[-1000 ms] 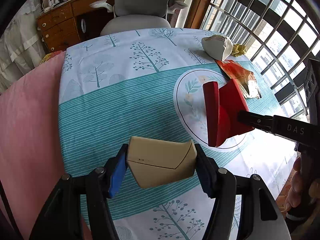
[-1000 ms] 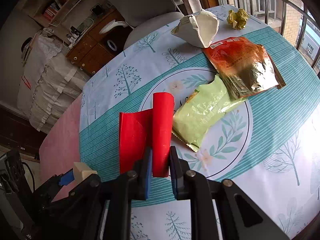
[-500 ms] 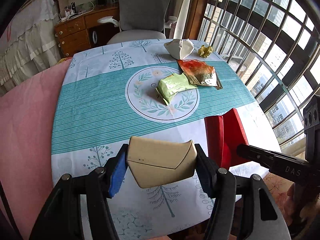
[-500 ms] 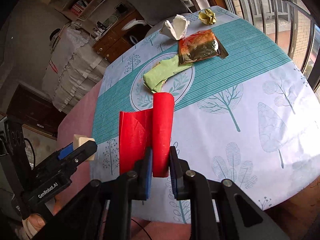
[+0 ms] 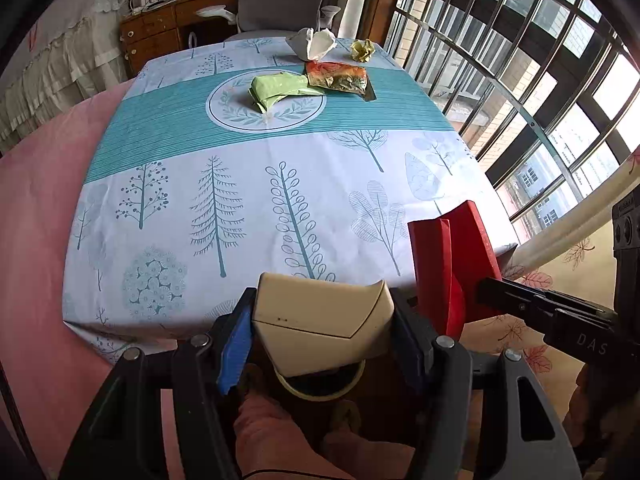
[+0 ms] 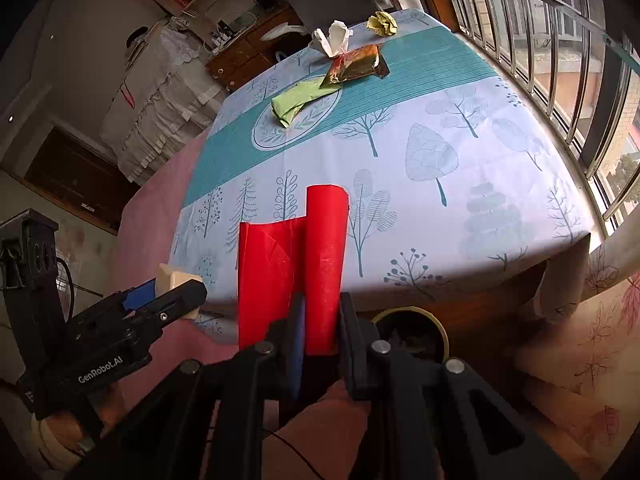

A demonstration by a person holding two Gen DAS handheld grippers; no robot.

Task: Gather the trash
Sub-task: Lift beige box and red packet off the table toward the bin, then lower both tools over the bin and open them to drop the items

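**A:** What is each hand carrying?

**B:** The left gripper [image 5: 324, 320] is clamped on a beige, wedge-shaped cardboard carton [image 5: 320, 318], folded flat along one slanted crease, with a smooth matt face and two tiny dark specks near its left edge. The blue pads press both of its ends. The right gripper [image 6: 322, 332] is clenched on a bright red sheet of glossy paper [image 6: 296, 260], partly rolled into a tube on its right side, with a flat creased flap hanging to the left.

**A:** Where are the two pieces?

**B:** Both are held just off the near edge of the table with the white and teal tree-print cloth [image 5: 280, 184], above a round bin with a yellowish rim [image 6: 412, 332] that sits on the floor below the table's edge.

**A:** And what lies on the table?

**B:** At the far end, a pale green crumpled plastic wrapper [image 5: 276, 90] lies on the printed round medallion, touching an orange and silver foil snack packet [image 5: 338, 76]. Behind them are a crumpled white paper tissue [image 5: 314, 42] and a small yellow-green paper ball [image 5: 362, 50].
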